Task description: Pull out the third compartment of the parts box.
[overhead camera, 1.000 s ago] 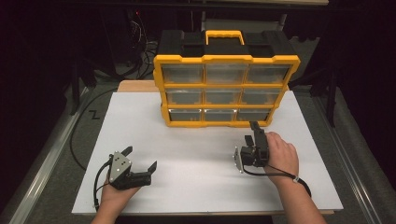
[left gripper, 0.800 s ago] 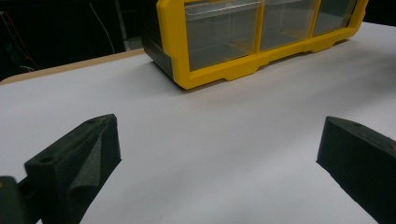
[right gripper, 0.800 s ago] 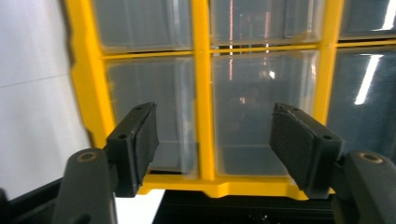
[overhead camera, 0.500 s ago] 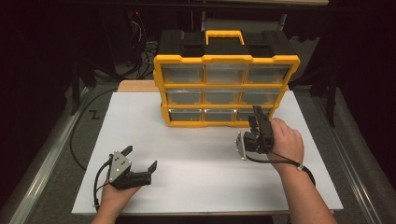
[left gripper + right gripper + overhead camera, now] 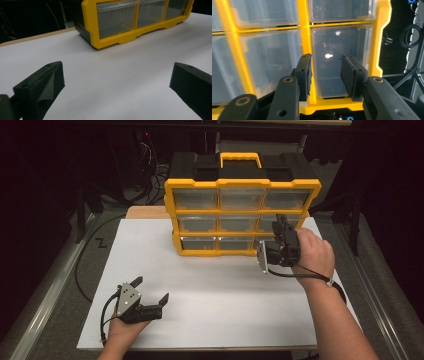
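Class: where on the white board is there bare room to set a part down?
Bare: the white board between the left gripper and the drawer organizer, and its left side. Crowded: the right gripper at the organizer's right drawers.

The right gripper [image 5: 281, 227] covers part of the organizer's [image 5: 240, 210] lower right drawers in the high view. The drawers' [image 5: 342, 60] contents cannot be told through the cloudy fronts in the right gripper view.

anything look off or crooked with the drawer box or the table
Nothing stands out. The yellow drawer organizer stands upright and square on the white board, all clear drawers look shut, and nothing is spilled.
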Motion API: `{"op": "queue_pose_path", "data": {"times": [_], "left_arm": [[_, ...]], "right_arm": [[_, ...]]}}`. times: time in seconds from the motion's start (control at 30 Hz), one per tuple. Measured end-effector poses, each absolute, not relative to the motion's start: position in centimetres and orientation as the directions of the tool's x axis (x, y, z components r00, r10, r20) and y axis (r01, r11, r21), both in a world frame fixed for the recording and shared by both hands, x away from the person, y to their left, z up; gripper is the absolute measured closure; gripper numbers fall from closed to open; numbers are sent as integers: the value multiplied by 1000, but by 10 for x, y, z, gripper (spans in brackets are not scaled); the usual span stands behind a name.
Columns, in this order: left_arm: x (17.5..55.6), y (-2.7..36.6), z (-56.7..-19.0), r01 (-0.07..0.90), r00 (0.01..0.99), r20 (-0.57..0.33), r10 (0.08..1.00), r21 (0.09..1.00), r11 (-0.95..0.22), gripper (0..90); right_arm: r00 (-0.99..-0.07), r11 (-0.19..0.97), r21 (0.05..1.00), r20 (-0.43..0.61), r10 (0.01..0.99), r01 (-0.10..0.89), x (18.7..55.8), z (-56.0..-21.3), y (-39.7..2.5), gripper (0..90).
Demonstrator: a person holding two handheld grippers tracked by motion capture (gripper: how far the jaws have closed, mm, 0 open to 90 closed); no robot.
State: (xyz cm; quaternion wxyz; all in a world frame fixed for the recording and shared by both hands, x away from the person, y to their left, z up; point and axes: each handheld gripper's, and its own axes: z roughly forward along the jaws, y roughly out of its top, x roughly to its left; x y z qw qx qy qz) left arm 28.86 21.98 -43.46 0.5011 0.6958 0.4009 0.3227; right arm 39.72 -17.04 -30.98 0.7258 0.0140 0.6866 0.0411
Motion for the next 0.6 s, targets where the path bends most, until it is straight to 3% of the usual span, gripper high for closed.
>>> {"op": "queue_pose_path", "data": {"times": [0.03, 0.17, 0.6], "left_arm": [[288, 220, -435, 235, 470, 48, 881, 956, -178, 5], [288, 220, -434, 232, 470, 47, 881, 957, -175, 5], [288, 221, -434, 232, 471, 42, 881, 958, -169, 5]], "right_arm": [[69, 998, 38, -997, 42, -51, 399, -303, -170, 660], [75, 996, 74, -994, 77, -42, 403, -296, -171, 678], [148, 998, 56, -987, 60, -30, 426, -268, -174, 740]]}}
